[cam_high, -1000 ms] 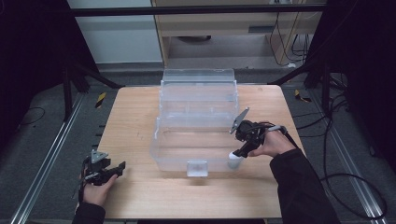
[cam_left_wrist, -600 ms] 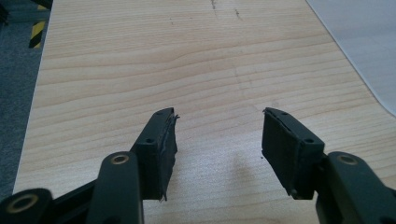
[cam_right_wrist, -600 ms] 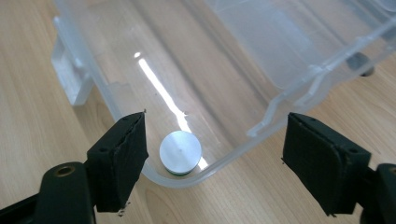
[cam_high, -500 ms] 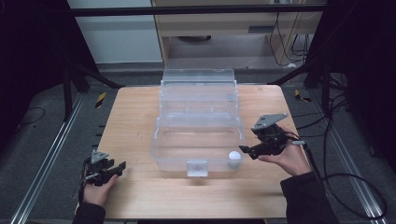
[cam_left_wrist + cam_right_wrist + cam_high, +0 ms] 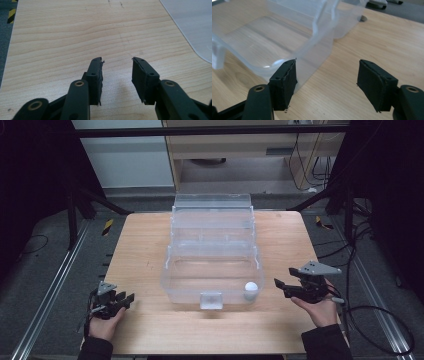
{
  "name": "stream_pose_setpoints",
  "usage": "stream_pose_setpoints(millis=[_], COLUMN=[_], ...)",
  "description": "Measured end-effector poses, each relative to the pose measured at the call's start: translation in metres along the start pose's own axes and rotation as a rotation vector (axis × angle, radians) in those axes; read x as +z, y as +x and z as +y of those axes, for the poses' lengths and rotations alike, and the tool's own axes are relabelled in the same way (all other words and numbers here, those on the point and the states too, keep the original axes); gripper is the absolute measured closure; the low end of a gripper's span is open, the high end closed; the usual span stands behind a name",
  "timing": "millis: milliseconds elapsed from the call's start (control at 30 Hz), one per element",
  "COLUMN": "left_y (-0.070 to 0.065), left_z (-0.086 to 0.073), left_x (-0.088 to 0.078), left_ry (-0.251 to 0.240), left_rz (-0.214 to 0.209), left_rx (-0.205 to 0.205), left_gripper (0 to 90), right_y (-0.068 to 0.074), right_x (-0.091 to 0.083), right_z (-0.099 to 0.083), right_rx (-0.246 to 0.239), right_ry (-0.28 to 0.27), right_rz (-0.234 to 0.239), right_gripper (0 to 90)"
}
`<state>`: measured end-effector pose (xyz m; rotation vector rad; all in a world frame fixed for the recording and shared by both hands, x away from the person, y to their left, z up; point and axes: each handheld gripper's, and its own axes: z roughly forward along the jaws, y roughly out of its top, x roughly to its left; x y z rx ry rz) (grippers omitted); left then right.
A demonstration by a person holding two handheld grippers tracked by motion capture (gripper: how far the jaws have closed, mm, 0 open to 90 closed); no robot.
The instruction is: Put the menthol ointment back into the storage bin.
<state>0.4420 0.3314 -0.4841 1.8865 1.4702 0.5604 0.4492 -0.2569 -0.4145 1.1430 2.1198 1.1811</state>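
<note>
A clear plastic box (image 5: pixel 180 292) stands open in the middle of a wooden table (image 5: pixel 145 245), its lid tipped back at the far side and a small latch (image 5: pixel 210 300) on its front wall. A white ball (image 5: pixel 251 288) lies inside the box on the bottom, tucked into the front right corner, close against the front wall. The right gripper (image 5: pixel 279 286) is held in the person's right hand (image 5: pixel 320 307) just to the right of that corner, near the box but apart from it in the high view, its jaws pointing left toward the ball with the box wall between them. The right gripper's jaws stand apart with nothing between them, and they have just been closing in a little. In the right gripper view the right gripper (image 5: pixel 327 61) shows bare table in the gap, and one jaw tip lines up with the curved corner of the box (image 5: pixel 287 37); whether it touches the plastic cannot be told from there. The left gripper (image 5: pixel 131 297) rests low at the near left part of the table in the left hand (image 5: pixel 105 325), well apart from the box. In the left gripper view the left gripper (image 5: pixel 117 60) has a narrow gap between its jaws, holding nothing, over plain wood, with the edge of the box (image 5: pixel 190 22) at the upper right; these jaws have just been closing too.
</note>
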Motion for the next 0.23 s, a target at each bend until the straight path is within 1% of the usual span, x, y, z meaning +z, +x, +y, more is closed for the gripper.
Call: stream_pose_setpoints(millis=[100,167,233], left_y=[0.000,0.000,0.000], left_z=[0.000,-0.001,-0.001], left_x=[0.000,0.000,0.000], left_ry=[0.004,0.003,0.002], left_rz=[-0.001,-0.001,0.000], left_rx=[0.009,0.013,0.016], left_gripper=[62.1,62.4,62.1], right_y=[-0.003,-0.006,-0.010], right_x=[0.002,0.004,0.006], right_z=[-0.015,-0.025,-0.033], right_rx=[0.028,0.032,0.047], right_ry=[-0.003,0.016,0.031], right_rz=[-0.006,-0.007,-0.016], right_gripper=[32.6,31.9,30.8])
